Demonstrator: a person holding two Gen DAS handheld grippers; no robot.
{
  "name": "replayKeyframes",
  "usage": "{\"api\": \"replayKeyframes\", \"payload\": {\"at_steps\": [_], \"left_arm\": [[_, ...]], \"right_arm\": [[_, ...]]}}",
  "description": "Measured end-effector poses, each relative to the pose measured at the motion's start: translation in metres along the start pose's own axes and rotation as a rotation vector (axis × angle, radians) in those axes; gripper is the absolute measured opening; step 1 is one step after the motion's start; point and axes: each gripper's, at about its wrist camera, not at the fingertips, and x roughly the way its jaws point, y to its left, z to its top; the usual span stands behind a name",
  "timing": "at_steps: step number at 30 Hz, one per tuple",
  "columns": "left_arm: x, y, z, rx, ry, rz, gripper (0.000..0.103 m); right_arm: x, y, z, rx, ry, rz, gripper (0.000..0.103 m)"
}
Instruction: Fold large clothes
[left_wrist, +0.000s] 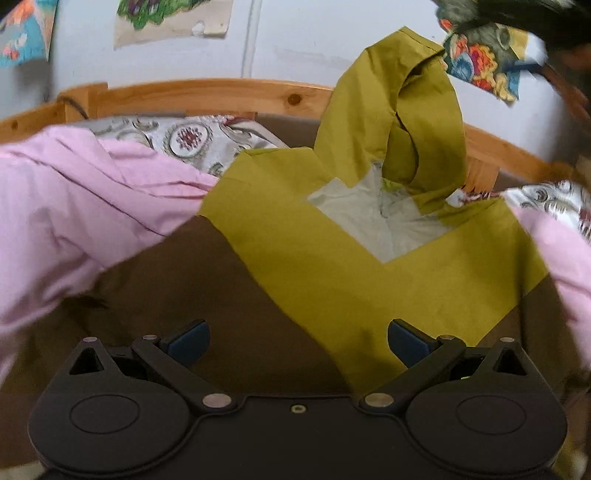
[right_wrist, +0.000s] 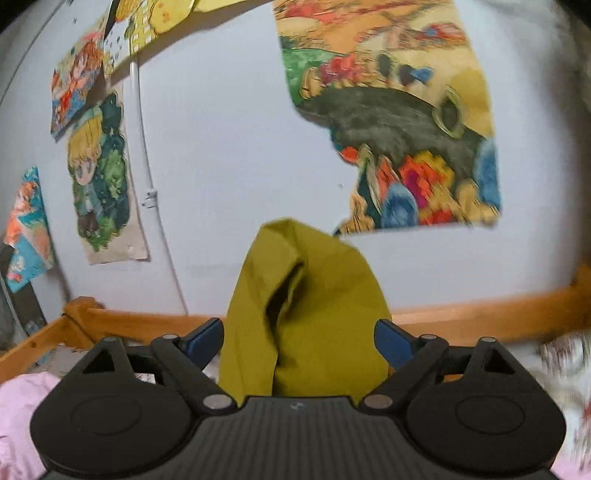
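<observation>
Item: one large olive garment (left_wrist: 332, 280), thin woven cloth with a pale lining (left_wrist: 384, 221) showing at its middle. It lies spread on the brown bed (left_wrist: 177, 295); one part of it, a sleeve or hood by the look, stands lifted above the rest, in front of the wall.

Left to right, we note:
- Pink cloth (left_wrist: 74, 214), bunched at the left edge of the bed, partly over the patterned bedding (left_wrist: 184, 140).
- Left gripper (left_wrist: 297, 341), jaws apart, hovering over the near edge of the garment; nothing is between the pads.
- Lifted part (right_wrist: 303, 306), drooping between the jaws of the right gripper (right_wrist: 299, 343). These jaws stand wide; the pads do not seem to press the cloth.
- Posters (right_wrist: 391, 122) on the wall, wooden bed rail (right_wrist: 480, 314) below them.

Handling, as we judge it: light, limp, no stiffness, likely somewhat slick. It sags wherever unsupported. We would pinch it at seams, hems or corners, two points held well apart.
</observation>
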Motion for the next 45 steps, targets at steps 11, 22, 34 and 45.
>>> {"api": "replayKeyframes", "payload": {"at_steps": [11, 22, 34, 45], "left_arm": [[-0.019, 0.035, 0.003, 0.031, -0.005, 0.060, 0.102], [-0.053, 0.068, 0.008, -0.071, -0.064, 0.069, 0.102], [-0.080, 0.091, 0.008, -0.113, -0.107, 0.145, 0.102], [-0.058, 0.056, 0.021, -0.081, -0.144, -0.030, 0.102]], "right_arm": [[0.117, 0.024, 0.037, -0.109, 0.055, -0.022, 0.018], [-0.004, 0.072, -0.037, -0.190, -0.088, 0.099, 0.006], [-0.159, 0.126, -0.224, -0.272, -0.025, 0.184, 0.007], [-0.200, 0.111, -0.282, -0.237, 0.243, 0.200, 0.061]]}}
